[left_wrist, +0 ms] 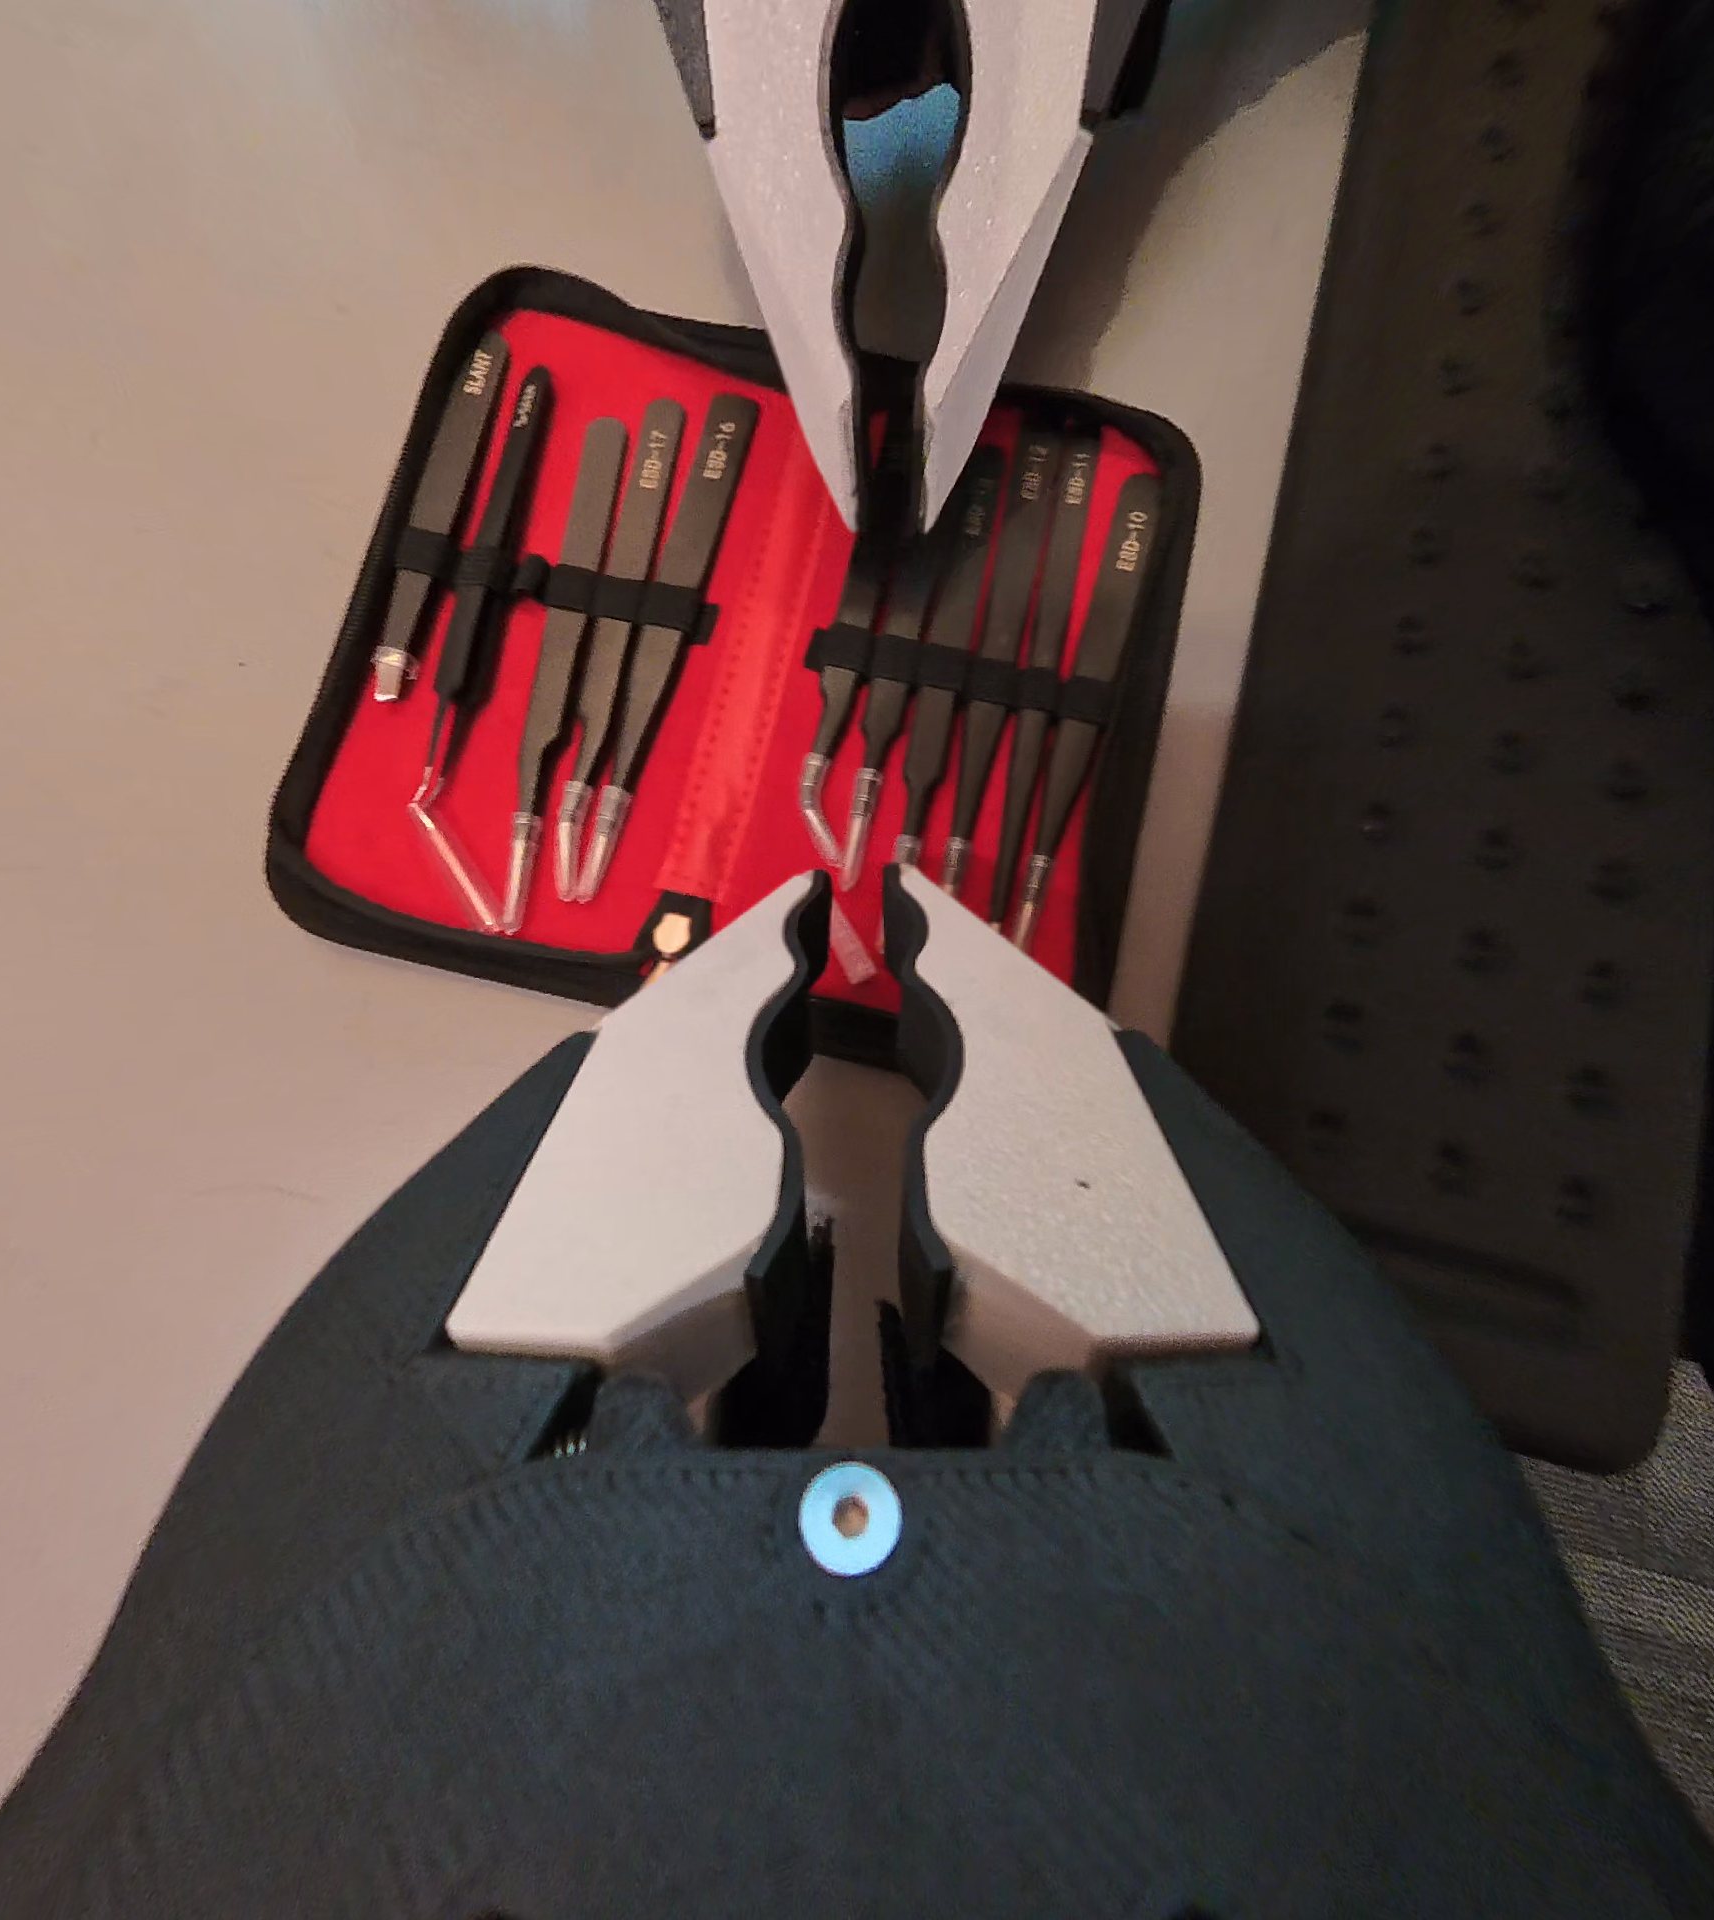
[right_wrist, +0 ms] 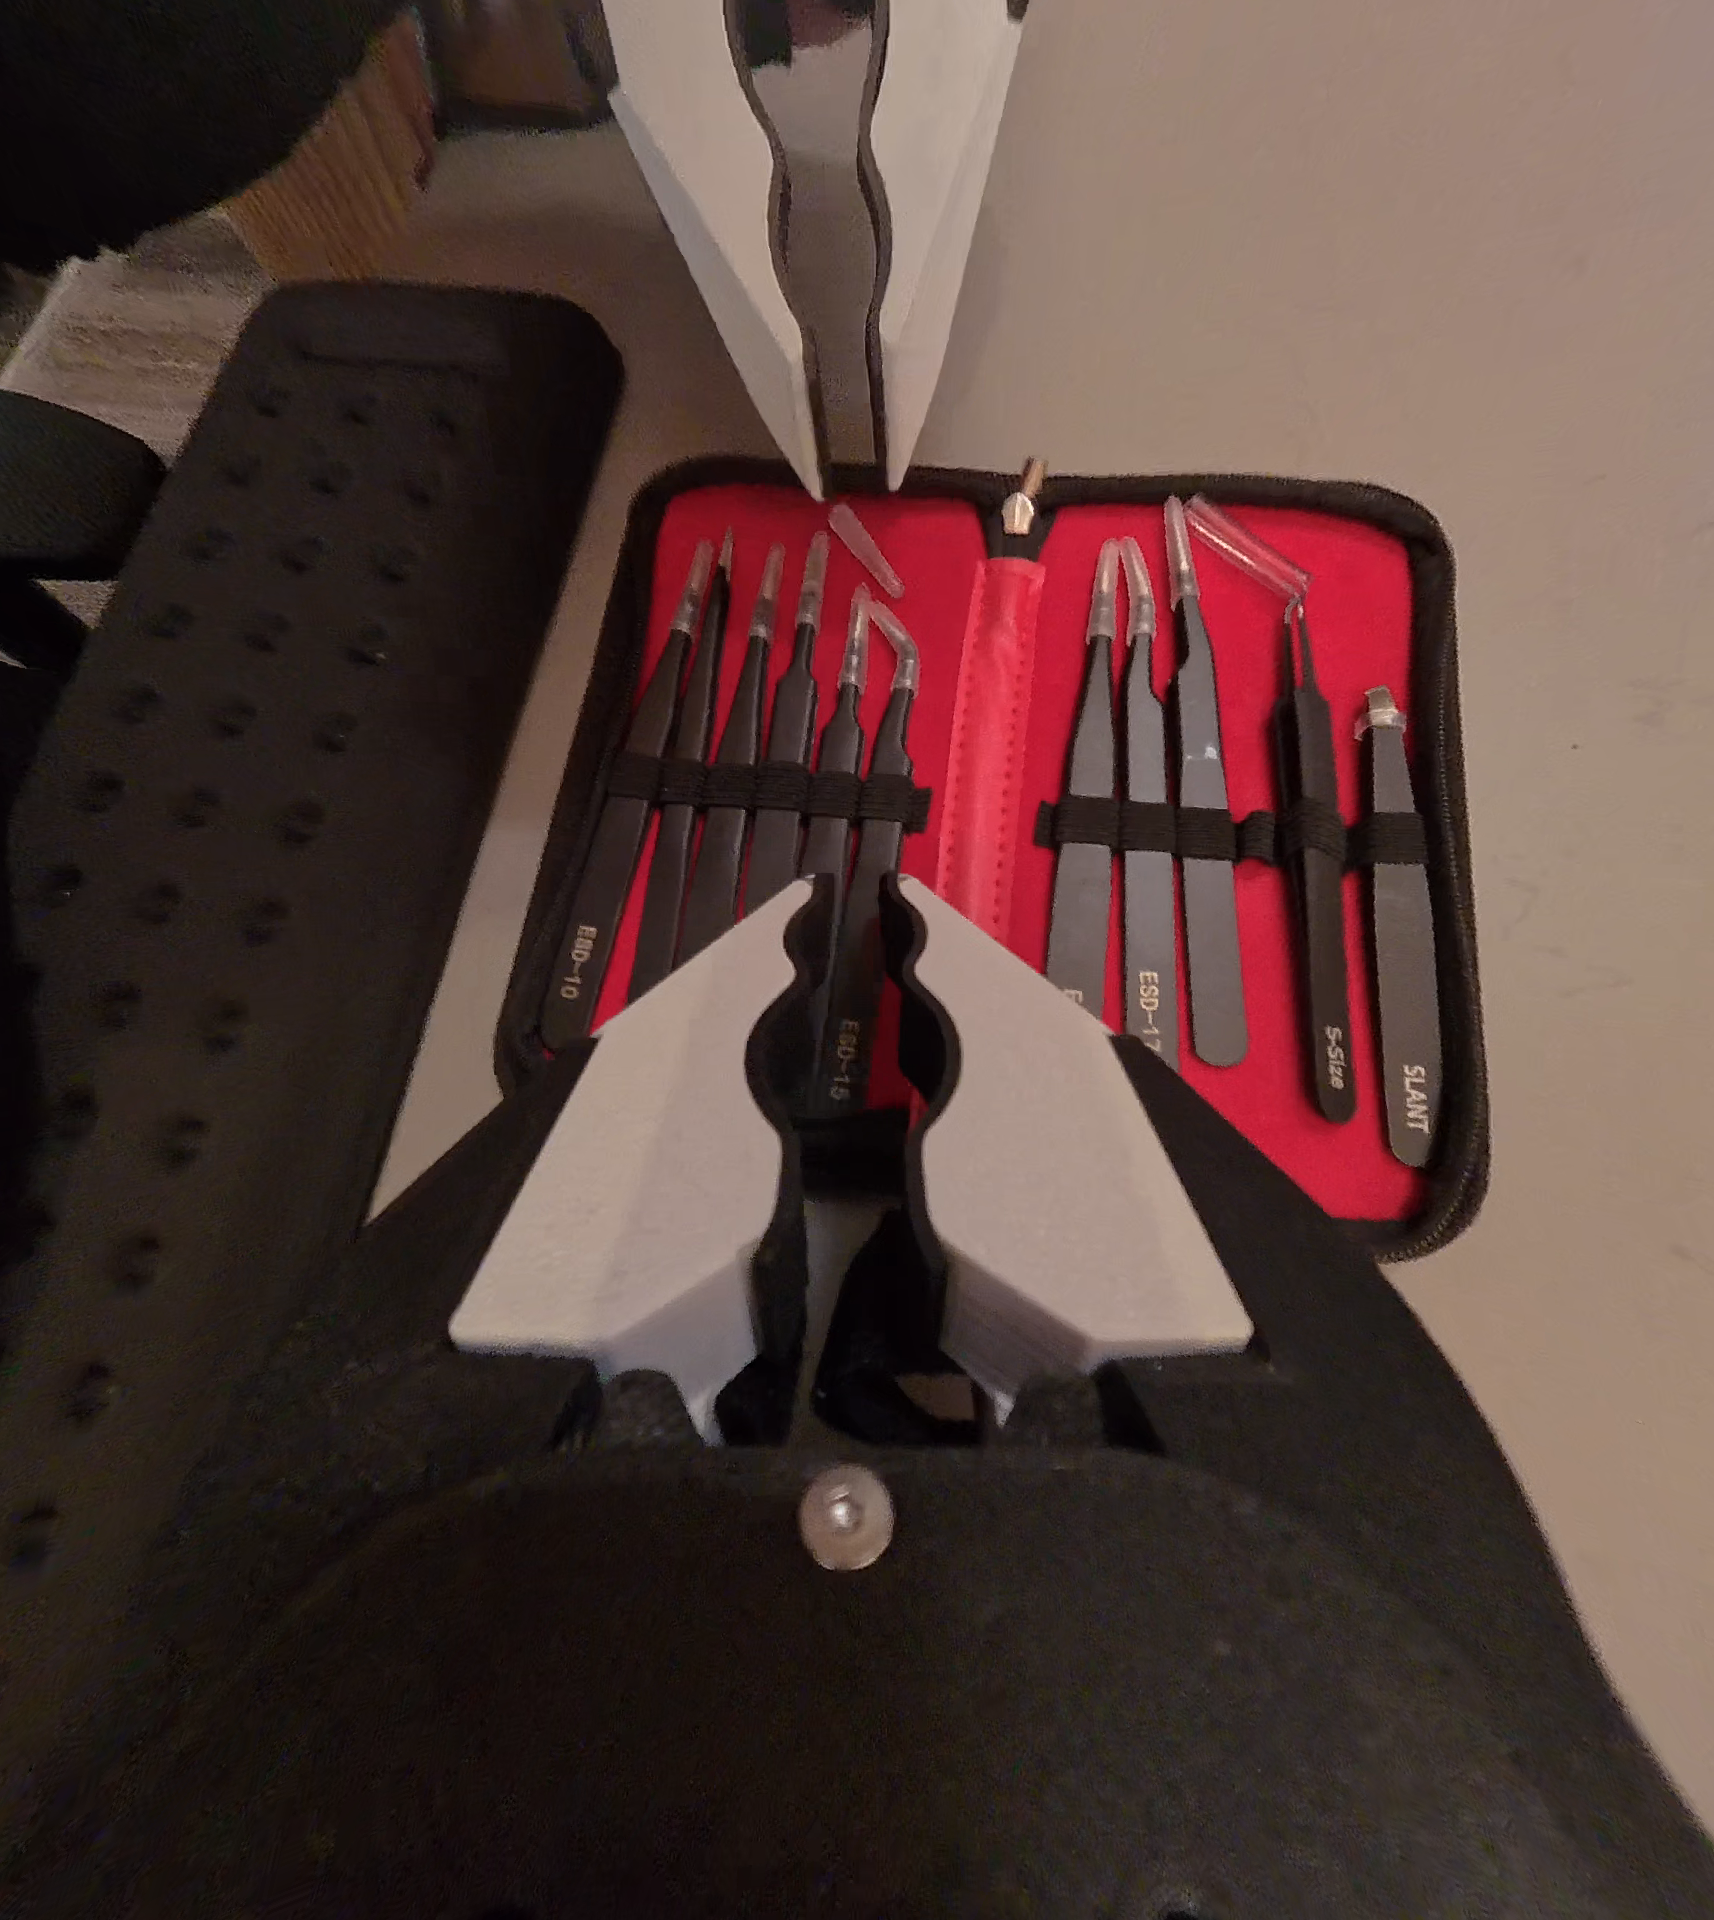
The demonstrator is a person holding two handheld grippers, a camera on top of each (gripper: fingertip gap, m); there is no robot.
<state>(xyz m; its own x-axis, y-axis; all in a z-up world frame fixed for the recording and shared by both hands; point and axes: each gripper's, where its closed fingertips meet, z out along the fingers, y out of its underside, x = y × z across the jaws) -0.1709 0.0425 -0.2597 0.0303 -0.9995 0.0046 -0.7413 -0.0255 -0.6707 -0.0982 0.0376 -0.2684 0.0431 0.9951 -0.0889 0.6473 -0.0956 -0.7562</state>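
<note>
Right gripper [right_wrist: 858, 896] narrow astride a tweezer [right_wrist: 889, 748] handle in the open case [right_wrist: 1466, 831], grip I cannot tell; left gripper [left_wrist: 853, 904] narrow, empty, over the case's opposite edge by a loose clear cap [right_wrist: 868, 556].

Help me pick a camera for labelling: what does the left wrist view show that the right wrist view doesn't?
Only the left wrist view: the right gripper seen head-on, its tips on either side of one tweezer's handle end.
Only the right wrist view: the left gripper head-on, its tips just above a loose clear cap, and a brown slatted object far off.
Both: the open red-lined case, its strapped black tweezers and the black perforated pad beside it.
</note>
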